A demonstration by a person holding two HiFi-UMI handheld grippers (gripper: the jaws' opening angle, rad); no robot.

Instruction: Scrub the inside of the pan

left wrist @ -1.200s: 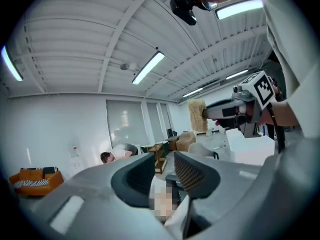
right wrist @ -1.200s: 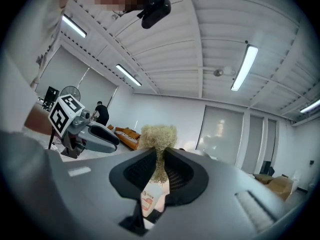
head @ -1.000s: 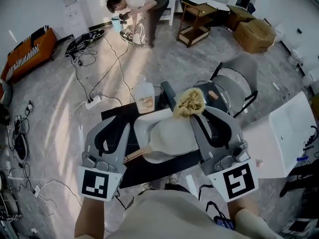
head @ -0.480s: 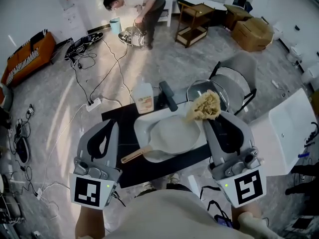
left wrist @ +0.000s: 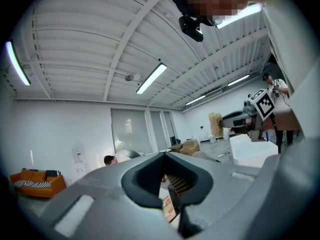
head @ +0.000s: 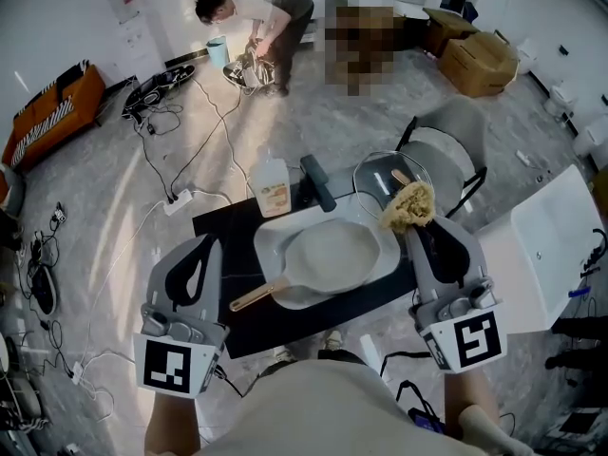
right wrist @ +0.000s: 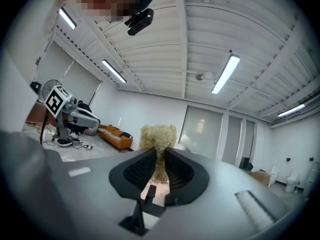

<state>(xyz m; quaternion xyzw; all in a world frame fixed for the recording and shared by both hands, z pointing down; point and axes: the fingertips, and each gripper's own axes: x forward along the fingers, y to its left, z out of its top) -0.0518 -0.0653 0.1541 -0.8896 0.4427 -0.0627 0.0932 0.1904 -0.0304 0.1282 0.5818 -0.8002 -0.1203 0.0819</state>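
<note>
A pale grey pan (head: pixel 328 257) with a wooden handle (head: pixel 255 296) lies in a white tray (head: pixel 269 238) on the black table (head: pixel 220 218). My right gripper (head: pixel 419 228) is to the right of the pan, over the tray's right edge. It is shut on a tan fibrous scrubber (head: pixel 409 204), which stands up between the pads (right wrist: pixel 158 134). My left gripper (head: pixel 211 247) is to the left of the handle and apart from it. Its jaws have just been closing and are shut with nothing between them (left wrist: pixel 167 173).
A soap bottle (head: pixel 273 188) and a dark bar (head: pixel 318 182) stand behind the tray. A glass lid (head: pixel 388 174) lies at the back right, with a grey chair (head: pixel 454 141) beyond. A white counter (head: pixel 546 255) is at right. A person (head: pixel 256 8) bends over across the room, past floor cables (head: pixel 180 160).
My right gripper carried the scrubber to the right, from over the pan to the tray's right edge. My left gripper drew back to the left, away from the handle, and its jaws closed.
</note>
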